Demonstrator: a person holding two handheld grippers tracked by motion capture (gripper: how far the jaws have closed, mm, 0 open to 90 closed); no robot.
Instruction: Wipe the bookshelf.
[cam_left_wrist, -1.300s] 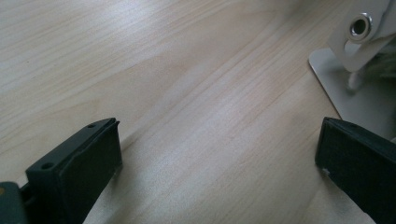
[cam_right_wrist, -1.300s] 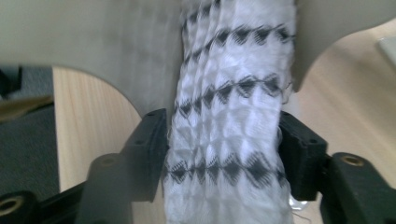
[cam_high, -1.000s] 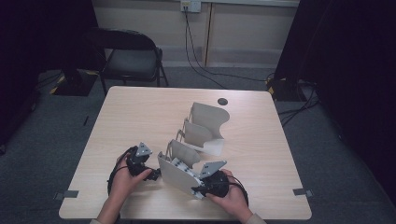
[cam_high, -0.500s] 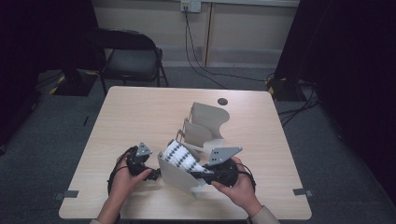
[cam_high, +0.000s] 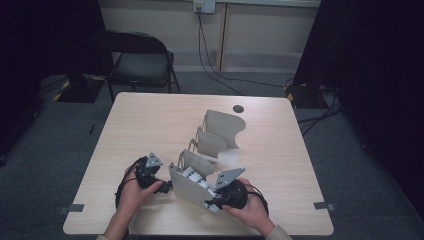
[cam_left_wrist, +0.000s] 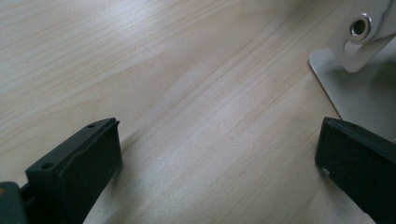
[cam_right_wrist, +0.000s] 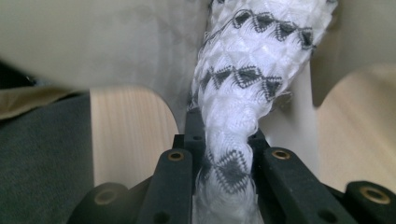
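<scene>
A pale wooden desk is standing on grey carpet in a dim room. Nearest the person, the right tongs are pinching a thick white braided rope with dark diamond marks, jaws nearly closed on it, and threading it through the near grey slotted bracket. The left tongs are sitting by that bracket's left edge with jaws standing wide and nothing between them; whether one jaw is touching the bracket's base is hard to tell. Beyond, a second grey bracket is waiting in line, and a folding chair is standing behind the desk. The risk from here: the stiff rope is likely catching on a slot edge, so the unsecured bracket may be dragging or tipping, or the rope may be slipping out of its grip.
</scene>
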